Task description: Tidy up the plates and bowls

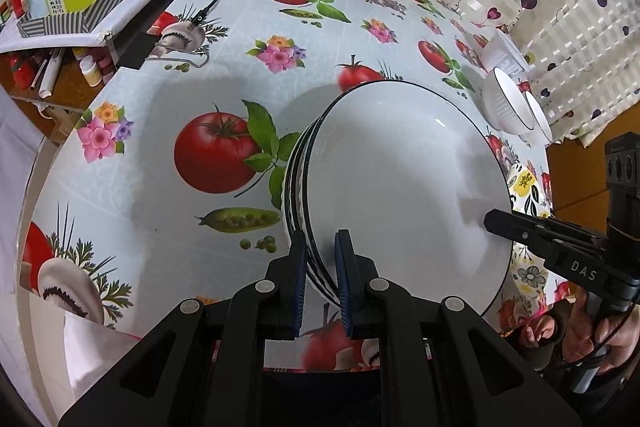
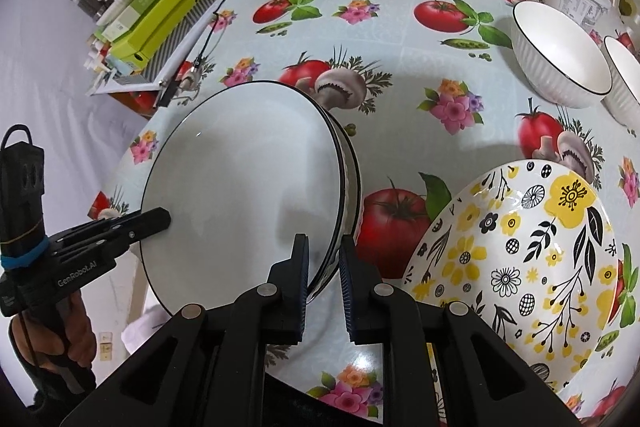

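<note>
Two grippers, left (image 1: 322, 263) lettered GenRobot.AI, right (image 2: 324, 267) lettered DAS, jaws clenched on plate stack (image 1: 400, 187) rims

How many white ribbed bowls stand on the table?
2: one bowl at the table's far right by the curtain, the second bowl touching its right side, cut off by the frame edge. More may be hidden.

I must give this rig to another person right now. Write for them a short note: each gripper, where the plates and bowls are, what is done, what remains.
Left gripper: shut on the rim of the stack of white plates.
Right gripper: shut on the opposite rim of the same stack, which is carried between both over the table.
Flowered plate: alone on the table, right of the stack.
Two white bowls: side by side at the far right, not nested.
Done: white plates stacked.
Left: set the stack down, then probably deal with the flowered plate and the bowls.
</note>
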Action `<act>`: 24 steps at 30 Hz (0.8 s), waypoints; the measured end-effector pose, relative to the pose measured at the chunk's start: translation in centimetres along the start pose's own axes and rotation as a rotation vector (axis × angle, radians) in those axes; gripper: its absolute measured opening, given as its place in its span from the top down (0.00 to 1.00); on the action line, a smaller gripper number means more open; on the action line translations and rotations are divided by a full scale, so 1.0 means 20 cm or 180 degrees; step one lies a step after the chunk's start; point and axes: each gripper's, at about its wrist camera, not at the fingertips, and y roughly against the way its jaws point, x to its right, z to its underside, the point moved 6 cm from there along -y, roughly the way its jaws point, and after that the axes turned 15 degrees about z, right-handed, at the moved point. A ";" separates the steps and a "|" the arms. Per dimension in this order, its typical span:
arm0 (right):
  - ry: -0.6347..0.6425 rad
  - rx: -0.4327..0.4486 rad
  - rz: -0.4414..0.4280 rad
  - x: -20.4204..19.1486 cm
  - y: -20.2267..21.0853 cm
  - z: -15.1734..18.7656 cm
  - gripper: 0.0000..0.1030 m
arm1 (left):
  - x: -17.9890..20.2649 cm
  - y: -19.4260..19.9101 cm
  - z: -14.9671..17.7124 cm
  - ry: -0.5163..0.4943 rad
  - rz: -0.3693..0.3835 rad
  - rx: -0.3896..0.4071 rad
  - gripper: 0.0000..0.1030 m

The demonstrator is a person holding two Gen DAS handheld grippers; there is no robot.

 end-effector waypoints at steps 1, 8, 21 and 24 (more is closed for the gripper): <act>0.0005 -0.0003 0.0006 0.00 0.00 0.00 0.87 | 0.00 0.00 0.00 0.0000 -0.0003 -0.0002 0.86; 0.0143 0.0079 0.0198 -0.02 0.00 0.00 0.86 | 0.00 0.00 0.00 -0.0063 -0.0074 0.0018 0.86; 0.0293 0.0134 0.0375 -0.04 0.00 0.00 0.83 | 0.03 -0.03 0.02 -0.0165 -0.0419 -0.0009 0.86; 0.0337 0.0155 0.0503 -0.04 -0.02 0.01 0.82 | 0.04 -0.04 0.04 -0.0226 -0.0530 0.0021 0.86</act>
